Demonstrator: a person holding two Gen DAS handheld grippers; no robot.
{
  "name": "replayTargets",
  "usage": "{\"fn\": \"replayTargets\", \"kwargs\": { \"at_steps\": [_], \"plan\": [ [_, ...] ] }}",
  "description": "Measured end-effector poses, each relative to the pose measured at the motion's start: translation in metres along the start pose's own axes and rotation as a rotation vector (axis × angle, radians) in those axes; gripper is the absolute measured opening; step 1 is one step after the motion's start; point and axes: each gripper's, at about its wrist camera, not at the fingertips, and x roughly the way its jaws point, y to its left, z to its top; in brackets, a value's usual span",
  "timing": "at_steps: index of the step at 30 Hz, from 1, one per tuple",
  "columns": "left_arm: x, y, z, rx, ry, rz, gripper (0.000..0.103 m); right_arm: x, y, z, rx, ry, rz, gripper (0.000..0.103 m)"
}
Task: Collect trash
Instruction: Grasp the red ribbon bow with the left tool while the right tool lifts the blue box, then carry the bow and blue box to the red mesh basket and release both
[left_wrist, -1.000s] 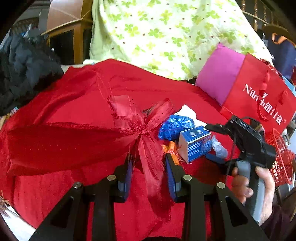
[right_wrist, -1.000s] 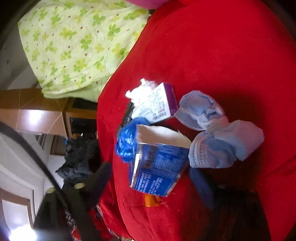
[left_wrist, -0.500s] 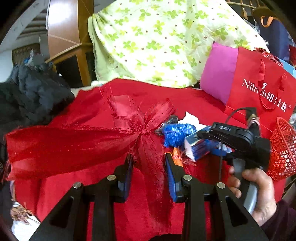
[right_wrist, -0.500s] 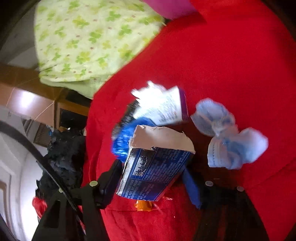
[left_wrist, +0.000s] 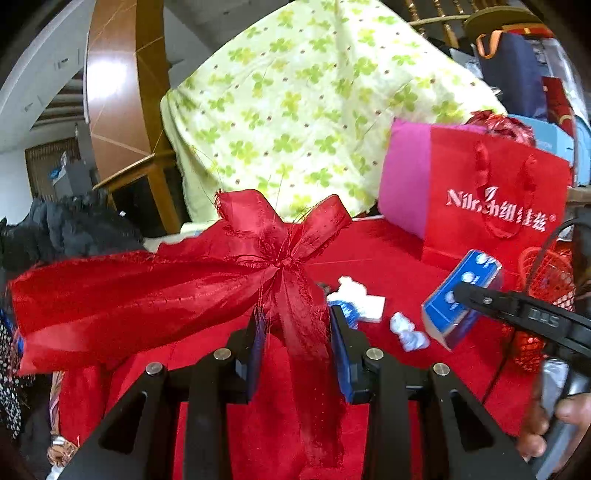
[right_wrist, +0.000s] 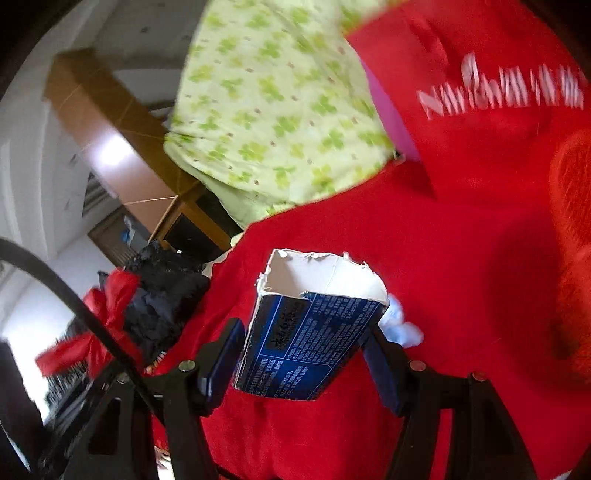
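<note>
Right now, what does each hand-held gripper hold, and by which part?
Left hand-held gripper pinches the red ribbon bow by its hanging tail. Right hand-held gripper clamps the torn blue carton across its sides.

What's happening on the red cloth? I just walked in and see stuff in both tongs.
A person is clearing trash. The left tongs hold a red ribbon bow; the right tongs, whose jaws have just been closing, grip a torn blue carton lifted off the red cloth. A crumpled tissue and white box remain.

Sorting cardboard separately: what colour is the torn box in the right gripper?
Blue box with a white inside, clearest in the right wrist view.
</note>
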Motion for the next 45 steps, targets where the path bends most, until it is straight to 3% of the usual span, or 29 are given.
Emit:
{"fn": "replayTargets", "kwargs": {
  "at_steps": [6,14,45],
  "plan": [
    [-0.019,-0.026,0.014,0.039,-0.046,-0.02,0.035,-0.064,0.015,0.017,-0.077,-0.068,0.005,0.068],
    [-0.04,-0.061,0.031,0.095,-0.097,-0.044,0.035,-0.116,0.012,0.025,-0.117,-0.132,-0.025,0.068],
    [-0.068,-0.184,0.052,0.297,-0.158,-0.144,0.036,-0.22,-0.067,0.036,-0.034,-0.278,-0.139,0.069]
  ]
}}
